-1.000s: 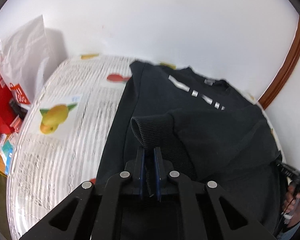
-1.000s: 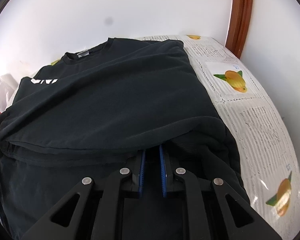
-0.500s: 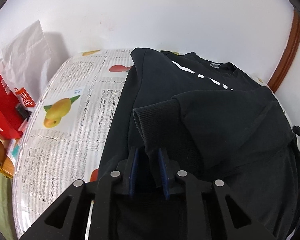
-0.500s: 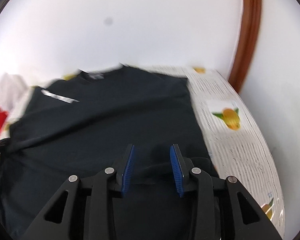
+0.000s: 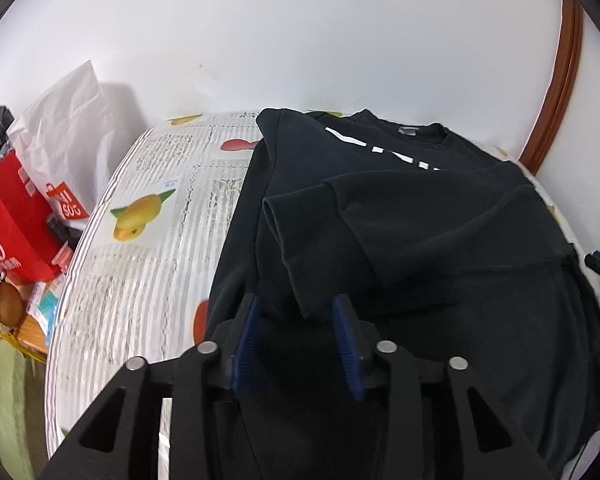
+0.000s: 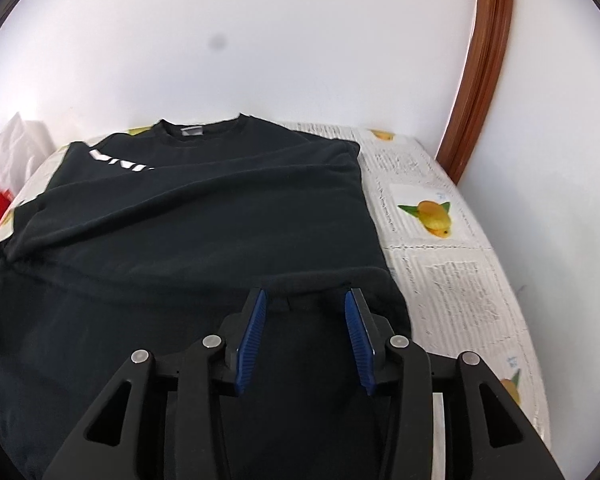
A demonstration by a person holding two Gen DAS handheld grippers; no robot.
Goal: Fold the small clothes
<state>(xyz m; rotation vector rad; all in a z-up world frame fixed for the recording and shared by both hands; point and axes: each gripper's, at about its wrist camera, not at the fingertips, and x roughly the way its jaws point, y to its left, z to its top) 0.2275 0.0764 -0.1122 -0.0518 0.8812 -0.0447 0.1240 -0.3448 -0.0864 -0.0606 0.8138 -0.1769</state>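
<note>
A black sweatshirt [image 5: 440, 232] with white lettering lies on the table, its sleeves folded in across the body. It also shows in the right wrist view [image 6: 204, 216]. The ribbed cuff [image 5: 296, 236] of the folded sleeve rests just ahead of my left gripper [image 5: 298, 312], which is open and holds nothing. My right gripper [image 6: 306, 300] is open too, its blue pads [image 6: 252, 328] apart just behind a folded edge of the cloth.
The table wears a fruit-printed cloth [image 5: 148, 216], also seen in the right wrist view [image 6: 432, 216]. A red box [image 5: 8, 224], a white bag [image 5: 68, 128] and eggs [image 5: 4, 300] sit at the left. White wall behind; a brown door frame [image 6: 484, 80] at right.
Both grippers were shut on the sweatshirt a second ago. Both have opened and let go; the sleeve now lies on the body. The grippers have drawn back slightly.
</note>
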